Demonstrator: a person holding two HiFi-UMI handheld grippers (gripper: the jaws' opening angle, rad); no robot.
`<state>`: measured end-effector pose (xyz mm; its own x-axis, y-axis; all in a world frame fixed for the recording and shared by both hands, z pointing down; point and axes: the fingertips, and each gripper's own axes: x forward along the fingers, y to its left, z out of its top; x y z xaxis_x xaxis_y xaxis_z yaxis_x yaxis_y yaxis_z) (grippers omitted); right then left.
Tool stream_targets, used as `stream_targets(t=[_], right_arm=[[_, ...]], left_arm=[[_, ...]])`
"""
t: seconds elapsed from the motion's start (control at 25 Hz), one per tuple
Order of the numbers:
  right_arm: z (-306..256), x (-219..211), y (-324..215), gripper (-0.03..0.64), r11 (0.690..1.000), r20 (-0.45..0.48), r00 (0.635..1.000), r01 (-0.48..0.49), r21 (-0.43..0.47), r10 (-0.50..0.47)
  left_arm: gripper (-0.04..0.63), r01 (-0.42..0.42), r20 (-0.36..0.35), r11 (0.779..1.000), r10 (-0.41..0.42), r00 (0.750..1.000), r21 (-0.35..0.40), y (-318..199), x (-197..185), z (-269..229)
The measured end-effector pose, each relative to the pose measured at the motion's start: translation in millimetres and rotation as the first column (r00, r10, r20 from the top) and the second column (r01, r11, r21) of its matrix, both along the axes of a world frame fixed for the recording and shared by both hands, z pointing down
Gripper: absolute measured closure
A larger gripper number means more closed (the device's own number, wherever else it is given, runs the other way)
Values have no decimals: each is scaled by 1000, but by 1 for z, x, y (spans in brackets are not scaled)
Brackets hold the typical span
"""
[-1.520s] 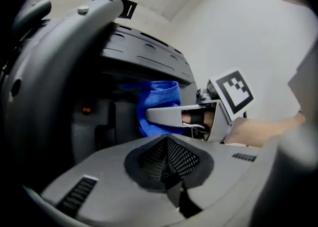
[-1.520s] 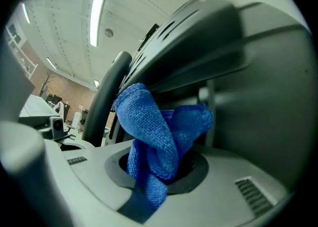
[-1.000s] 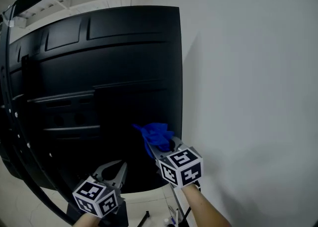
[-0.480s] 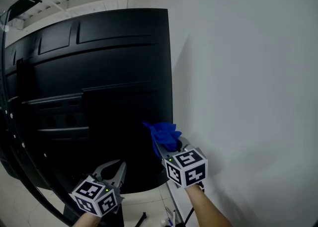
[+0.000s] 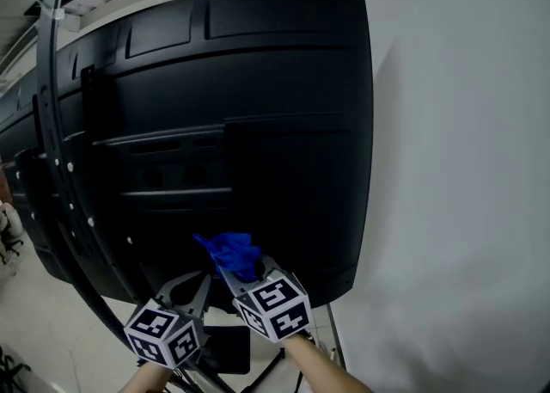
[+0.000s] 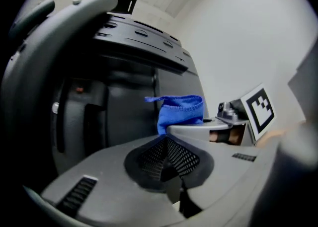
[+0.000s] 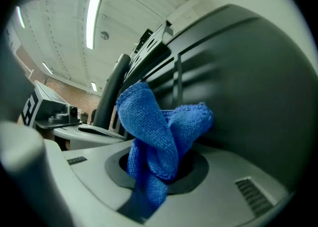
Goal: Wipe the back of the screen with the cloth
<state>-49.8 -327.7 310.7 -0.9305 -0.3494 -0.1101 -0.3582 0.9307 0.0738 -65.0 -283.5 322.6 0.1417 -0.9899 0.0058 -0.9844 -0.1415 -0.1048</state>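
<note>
The black back of the screen (image 5: 258,125) fills most of the head view. My right gripper (image 5: 243,269) is shut on a bunched blue cloth (image 5: 229,250), held against the screen's lower part, left of its right edge. In the right gripper view the cloth (image 7: 159,126) bulges out of the shut jaws (image 7: 154,171) and touches the dark panel (image 7: 248,97). My left gripper (image 5: 193,284) hangs just left of it, shut on nothing. From the left gripper view (image 6: 166,159), the cloth (image 6: 180,112) shows just beyond the jaws.
A black curved stand bar (image 5: 60,168) with pale screws runs down the left side of the screen. A white wall (image 5: 464,168) is at the right. Stand legs (image 5: 284,365) and pale floor lie below. Ceiling lights (image 7: 93,20) are overhead.
The right gripper has carried the cloth leftward along the lower panel, away from the screen's right edge. The left gripper has stayed low beside it. The head view has swung.
</note>
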Motion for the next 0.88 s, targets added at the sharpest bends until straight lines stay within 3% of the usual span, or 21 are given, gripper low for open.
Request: stream_targets(t=[0.24,0.4,0.64,0.88], right_arm=[[18,-80,25,540,993,4,994,107,-45,-107],[31,-92,22,539,995,-21,996,90,-51,-91],[37,-34,-11,540,999,-33,999,-31,-39,30],[43,61,-49,540,982,-27,983,-182,-56,181]], left_arm=[[588,46,70,999,-45,997,-8,33,-41,1],[588,28,44,1000,-27,999,-11,35,-42,5],[588,-39,22,999,40,999,-22,11,-12,12],[588,-165,-12,986,165,986,-36,-27,60,21]])
